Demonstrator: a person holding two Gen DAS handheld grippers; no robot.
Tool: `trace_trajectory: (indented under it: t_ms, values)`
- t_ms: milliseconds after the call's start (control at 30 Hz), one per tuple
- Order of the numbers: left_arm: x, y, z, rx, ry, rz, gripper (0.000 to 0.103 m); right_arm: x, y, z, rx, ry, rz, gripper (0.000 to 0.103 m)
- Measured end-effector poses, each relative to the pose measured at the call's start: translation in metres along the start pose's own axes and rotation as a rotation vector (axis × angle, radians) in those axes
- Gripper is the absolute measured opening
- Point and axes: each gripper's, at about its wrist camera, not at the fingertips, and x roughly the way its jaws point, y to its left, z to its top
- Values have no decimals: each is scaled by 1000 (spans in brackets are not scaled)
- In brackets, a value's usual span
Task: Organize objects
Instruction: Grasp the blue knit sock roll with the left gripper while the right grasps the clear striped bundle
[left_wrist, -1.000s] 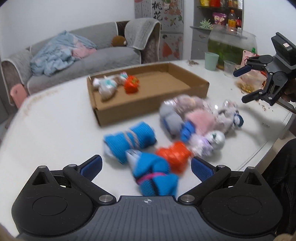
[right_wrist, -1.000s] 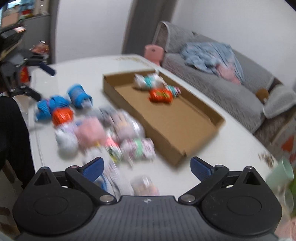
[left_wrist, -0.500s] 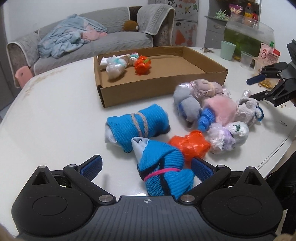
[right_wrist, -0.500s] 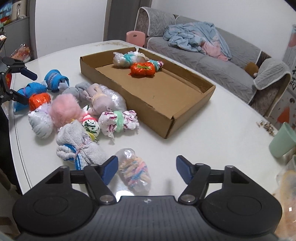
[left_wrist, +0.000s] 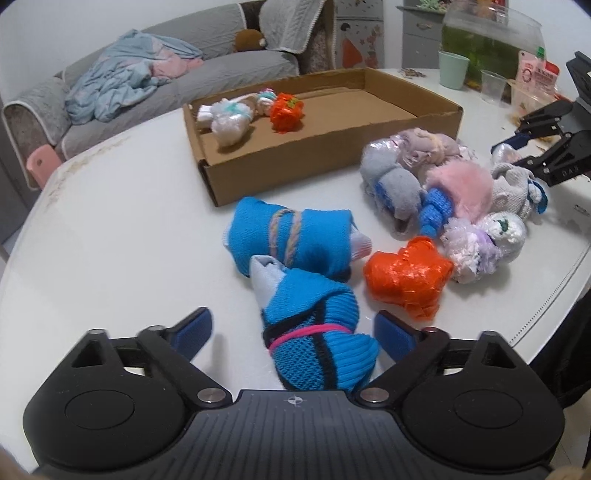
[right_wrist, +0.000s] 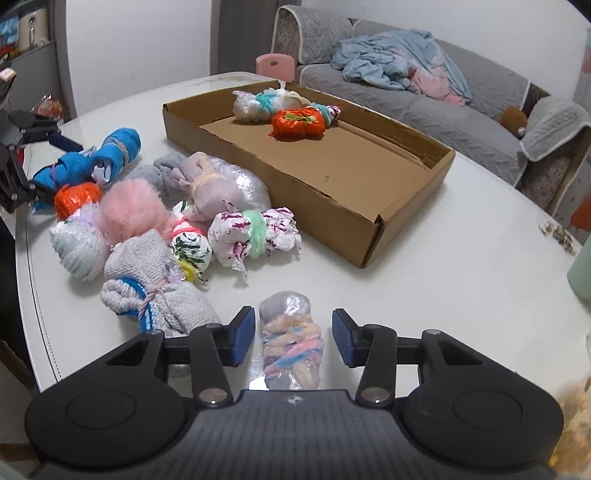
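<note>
Left view alone shows green cup (left_wrist: 453, 69), right view alone pastel bundle (right_wrist: 291, 347)

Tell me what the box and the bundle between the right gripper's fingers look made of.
The box looks like plain brown corrugated cardboard: matte, with folded corner flaps. The bundle seems to be pastel fuzzy yarn or cloth wrapped in clear glossy plastic film, which crinkles and glints.

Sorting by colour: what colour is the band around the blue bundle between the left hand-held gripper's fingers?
Pink band; clearest in the left wrist view.
</note>
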Motion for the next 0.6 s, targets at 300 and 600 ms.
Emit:
trace_trajectory:
  t_ms: [300, 600]
  values:
    - [-2, -1, 1, -24, -2, -77, 64, -11, -1, -9, 42, 6, 23, 39]
    - [-15, 4, 0, -9, -6, -79, 56, -21, -5, -1, 63, -13, 30, 24]
